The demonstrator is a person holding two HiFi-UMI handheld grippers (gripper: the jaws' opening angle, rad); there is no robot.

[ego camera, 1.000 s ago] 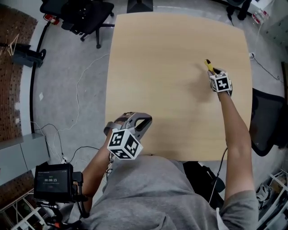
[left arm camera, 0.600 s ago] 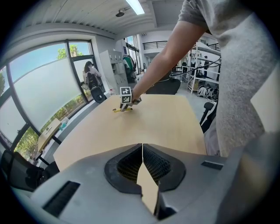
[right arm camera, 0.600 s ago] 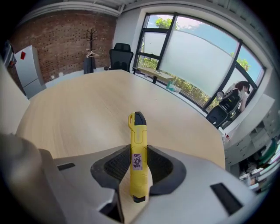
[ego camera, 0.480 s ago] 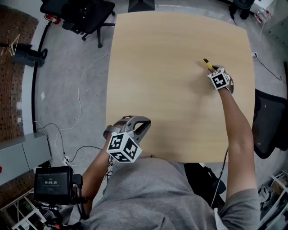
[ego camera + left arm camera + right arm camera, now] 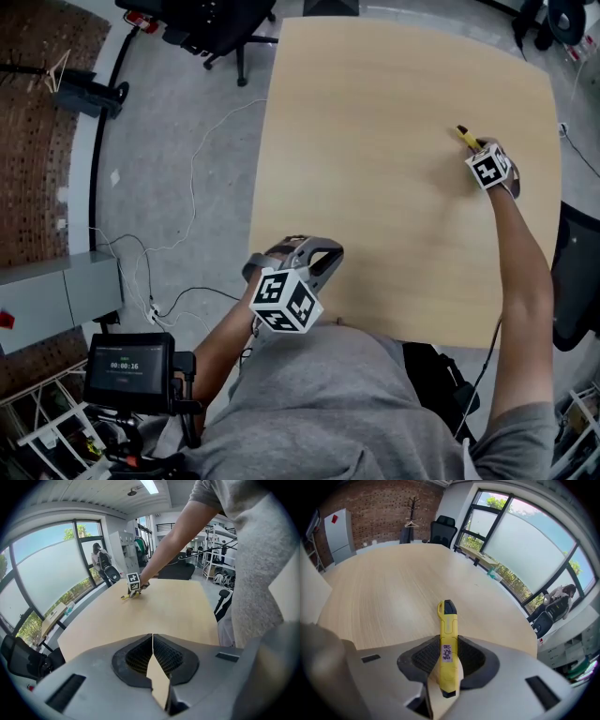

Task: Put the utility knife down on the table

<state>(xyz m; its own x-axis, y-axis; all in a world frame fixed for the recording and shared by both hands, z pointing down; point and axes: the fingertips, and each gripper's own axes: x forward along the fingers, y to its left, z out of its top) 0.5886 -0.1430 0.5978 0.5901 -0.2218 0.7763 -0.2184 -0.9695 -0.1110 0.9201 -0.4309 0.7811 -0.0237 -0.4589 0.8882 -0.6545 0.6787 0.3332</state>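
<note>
The right gripper (image 5: 447, 657) is clamped on the utility knife (image 5: 446, 620). Its jaws pinch the yellow body approx mid-length, w/ the black-tipped nose sticking out ahead toward the far side. That grip leaves both ends free, so the knife can prob. be laid flat w/o the jaws fouling the table (image 5: 375, 141). The knife is at the far right of the table, arm stretched well out. From the left gripper view it looks low, at or just above the wood, but contact can't be confirmed.

Judgement: the set-down is in hand and the release is not yet done. The jaws should part only once the body rests on the surface, else the knife drops and may skid.

The left gripper (image 5: 314, 253) hangs at the near edge, well apart from the knife, w/ its jaws together on nothing. It's prob. parked there because the job needs one hand only. No other object shows on the wood near the knife, so I see no obstacle to placing it.
</note>
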